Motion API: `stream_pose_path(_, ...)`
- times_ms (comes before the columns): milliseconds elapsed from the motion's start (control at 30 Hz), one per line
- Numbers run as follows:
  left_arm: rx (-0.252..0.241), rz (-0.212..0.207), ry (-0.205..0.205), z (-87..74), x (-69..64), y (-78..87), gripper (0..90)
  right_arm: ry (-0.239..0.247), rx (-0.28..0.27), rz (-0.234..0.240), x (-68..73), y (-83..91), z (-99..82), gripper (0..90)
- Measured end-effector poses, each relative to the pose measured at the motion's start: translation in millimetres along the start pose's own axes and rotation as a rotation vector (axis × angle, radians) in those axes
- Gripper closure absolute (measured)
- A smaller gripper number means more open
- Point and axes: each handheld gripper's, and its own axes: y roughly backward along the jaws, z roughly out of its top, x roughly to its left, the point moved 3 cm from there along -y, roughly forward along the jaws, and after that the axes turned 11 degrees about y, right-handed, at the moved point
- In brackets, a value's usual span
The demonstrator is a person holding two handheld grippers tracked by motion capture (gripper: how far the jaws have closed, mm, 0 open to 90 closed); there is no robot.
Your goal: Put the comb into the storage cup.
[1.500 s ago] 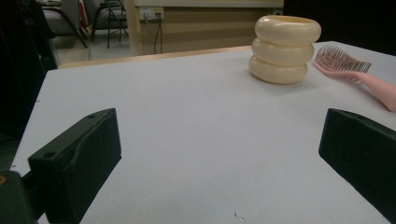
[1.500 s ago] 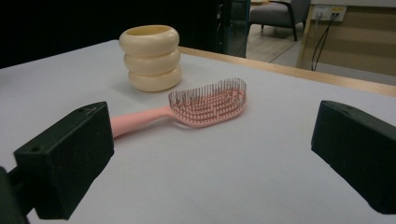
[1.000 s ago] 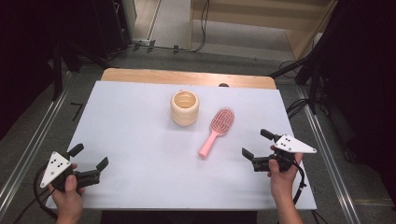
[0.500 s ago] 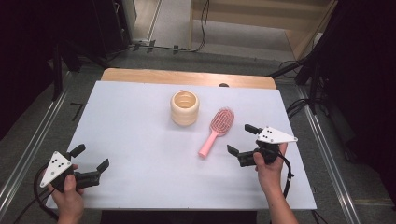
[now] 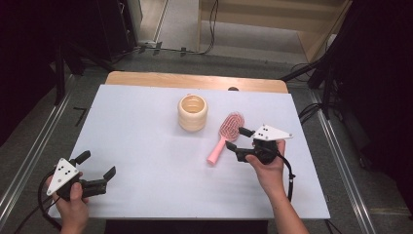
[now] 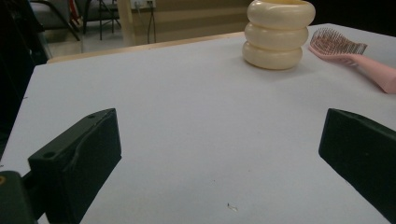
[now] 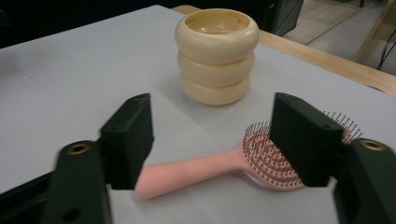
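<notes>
The step in hand looks like a reach for the pink hairbrush [image 5: 225, 137], and the sound way to do it is to go for the handle, not the bristle head: the handle is slim, smooth and lies flat on the white table [image 5: 146, 126], so the jaws should come down one on each side of it, close to the tabletop, and close square across it so the brush does not spin or skid away. The right gripper [image 5: 237, 140] is released, its two black jaws spread wide and empty, hovering just right of the brush at the table's right-centre. In the right gripper view the brush [image 7: 243, 165] lies crosswise beyond the jaws, handle toward that view's left jaw and bristle head partly behind its right jaw, bristles up; whether the jaws are yet low enough to straddle it I cannot tell. The brush lies aslant, head toward the far side and handle end toward the near side, just right of the cream ribbed cup [image 5: 193, 112], which stands upright and apart from it. A careless sweep could knock that cup, so the approach is best kept on the brush's right. The left gripper [image 5: 95, 170] rests released too, jaws wide and empty, at the near left corner, well apart from both things.
</notes>
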Motion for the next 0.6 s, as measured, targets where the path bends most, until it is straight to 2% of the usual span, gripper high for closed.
stream_pose_path(33, 0.0, 0.0, 0.0, 0.0, -0.1, -0.1, 0.0, -0.003, 0.017, -0.006, 2.8, -5.7, 2.1, 48.0)
stream_pose_path(67, 0.0, 0.0, 0.0, 0.0, -0.2, -0.1, 0.0, -0.003, 0.017, -0.006, 2.8, -5.7, 2.1, 48.0)
stream_pose_path(100, 0.001, -0.002, 0.0, -0.1, -0.3, -0.1, 0.0, -0.003, 0.023, 0.0, 4.6, -8.6, 2.8, 53.3)
stream_pose_path(167, 0.001, -0.001, -0.001, -0.1, -0.4, -0.1, 0.0, 0.019, 0.05, 0.011, 8.3, -14.8, 3.7, 66.8)
stream_pose_path(200, 0.001, -0.003, -0.001, -0.2, -0.6, -0.3, 0.0, 0.028, 0.077, 0.041, 11.1, -20.2, 4.1, 78.7)
stream_pose_path(233, 0.001, -0.003, -0.001, -0.2, -0.6, -0.3, 0.0, 0.028, 0.077, 0.041, 11.1, -20.2, 4.1, 78.7)
stream_pose_path(300, 0.002, -0.002, -0.005, -0.2, -0.9, -0.5, 0.0, 0.024, 0.086, 0.073, 12.9, -24.4, 4.1, 87.6)
stream_pose_path(367, 0.005, -0.002, -0.009, -0.3, -1.1, -0.6, 0.0, 0.027, 0.105, 0.08, 15.2, -27.8, 3.9, 87.8)
stream_pose_path(400, 0.006, -0.002, -0.01, -0.3, -1.2, -0.7, 0.0, 0.019, 0.105, 0.095, 16.5, -30.0, 4.1, 87.9)
stream_pose_path(433, 0.006, -0.003, -0.011, -0.3, -1.3, -0.8, 0.0, 0.015, 0.13, 0.118, 20.7, -34.7, 4.5, 87.9)
stream_pose_path(467, 0.006, -0.003, -0.011, -0.3, -1.3, -0.8, 0.0, 0.015, 0.13, 0.118, 20.7, -34.7, 4.5, 87.9)
stream_pose_path(500, 0.006, -0.003, -0.012, -0.3, -1.2, -0.8, 0.0, 0.03, 0.147, 0.134, 25.7, -39.6, 4.6, 87.9)
stream_pose_path(600, 0.006, -0.005, -0.012, -0.3, -1.3, -0.9, 0.0, 0.043, 0.168, 0.14, 30.8, -44.1, 4.1, 87.9)
